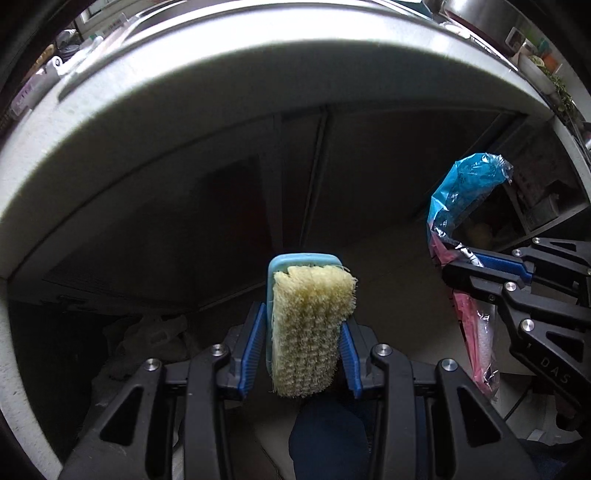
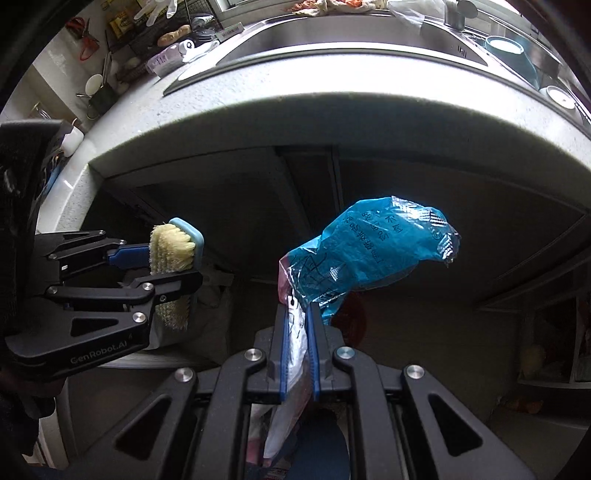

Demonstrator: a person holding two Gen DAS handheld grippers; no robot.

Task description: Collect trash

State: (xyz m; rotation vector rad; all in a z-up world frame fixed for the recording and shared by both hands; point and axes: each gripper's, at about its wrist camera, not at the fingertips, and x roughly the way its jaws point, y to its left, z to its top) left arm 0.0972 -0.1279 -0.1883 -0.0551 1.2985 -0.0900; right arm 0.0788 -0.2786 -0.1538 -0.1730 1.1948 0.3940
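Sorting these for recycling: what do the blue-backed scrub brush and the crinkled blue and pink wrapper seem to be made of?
Blue-backed scrub brush: smooth, matte, moulded-looking back, likely plastic; pale yellow bristles are frayed, fibre or nylon, hard to tell. Crinkled blue and pink wrapper: thin glossy plastic film, judging by creases, shine and translucency.

Count: one pale-bristled scrubbing brush with a light-blue plastic back [image 1: 310, 325]. One crumpled blue-and-pink plastic wrapper with printed text [image 2: 369, 247]. Two black two-finger tools with blue pads, left tool [image 1: 306, 354] and right tool [image 2: 298, 354]. One pale speckled bench [image 2: 332, 110], one steel sink [image 2: 332, 33] in it.
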